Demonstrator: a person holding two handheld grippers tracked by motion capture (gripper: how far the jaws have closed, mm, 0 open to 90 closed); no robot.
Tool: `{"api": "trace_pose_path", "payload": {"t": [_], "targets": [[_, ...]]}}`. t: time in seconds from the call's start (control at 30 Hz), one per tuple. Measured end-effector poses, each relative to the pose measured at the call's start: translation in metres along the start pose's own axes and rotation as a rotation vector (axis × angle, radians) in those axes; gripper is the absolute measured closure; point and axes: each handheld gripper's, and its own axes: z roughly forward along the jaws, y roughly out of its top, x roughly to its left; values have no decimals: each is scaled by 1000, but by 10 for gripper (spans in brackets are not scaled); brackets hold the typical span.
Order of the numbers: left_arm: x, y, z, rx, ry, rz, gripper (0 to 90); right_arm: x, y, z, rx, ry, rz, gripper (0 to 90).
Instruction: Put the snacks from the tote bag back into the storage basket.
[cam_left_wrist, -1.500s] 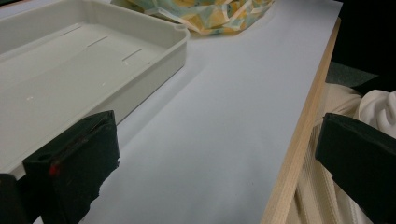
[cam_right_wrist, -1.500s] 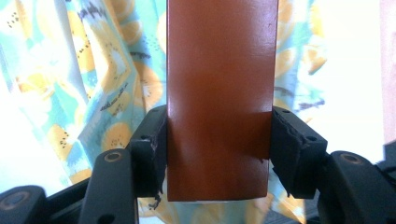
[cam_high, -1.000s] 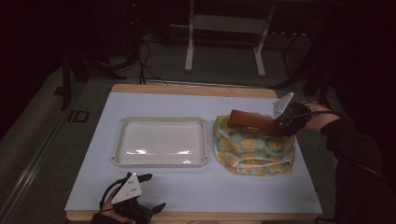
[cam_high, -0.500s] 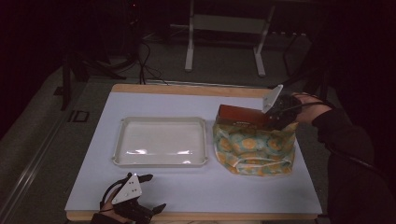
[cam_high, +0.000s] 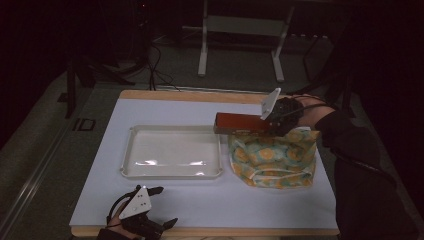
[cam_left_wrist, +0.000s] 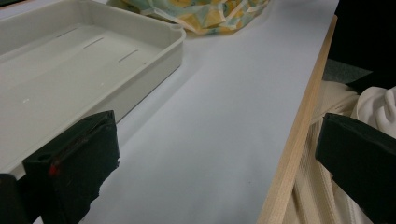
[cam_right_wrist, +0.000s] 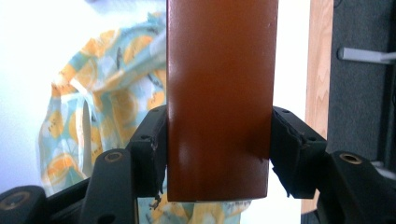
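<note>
Reddish-brown and smooth, the flat box (cam_high: 239, 122) is held in my right gripper (cam_high: 280, 116), right of the frame's centre in the high view. In the right gripper view the two black jaws press on its long sides near one end, so the rest of the box (cam_right_wrist: 218, 93) reaches far out past them. It hangs in the air above the upper edge of the patterned cloth bag (cam_high: 272, 157), and its free end points toward the white tray (cam_high: 171, 151) in the middle of the frame.

My left gripper (cam_high: 145, 210) rests low at the bottom left of the high view, near the wooden edge of the table (cam_high: 210, 232). Its jaws stand wide apart with nothing between them.

I think the main danger is the grip itself. The box surface looks glossy and I hold it only at one end, so its weight may turn it downward between the jaws, or it may slide out. If I move fast toward the tray, the free end could hit the tray rim.
</note>
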Motion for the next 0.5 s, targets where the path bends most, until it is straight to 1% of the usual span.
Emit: {"api": "trace_pose_path", "payload": {"t": [0.17,0.3,0.4,0.5], "targets": [[0,0,0,1,-2,4,0,0,18,5,-9,11,-26,432],[-1,0,-1,1,-5,9,0,0,33,9,-2,15,-45,432],[-1,0,-1,1,-5,12,0,1,44,10,-19,26,-63,432],[-1,0,-1,2,-7,12,0,2,56,11,-21,28,-80,432]]}}
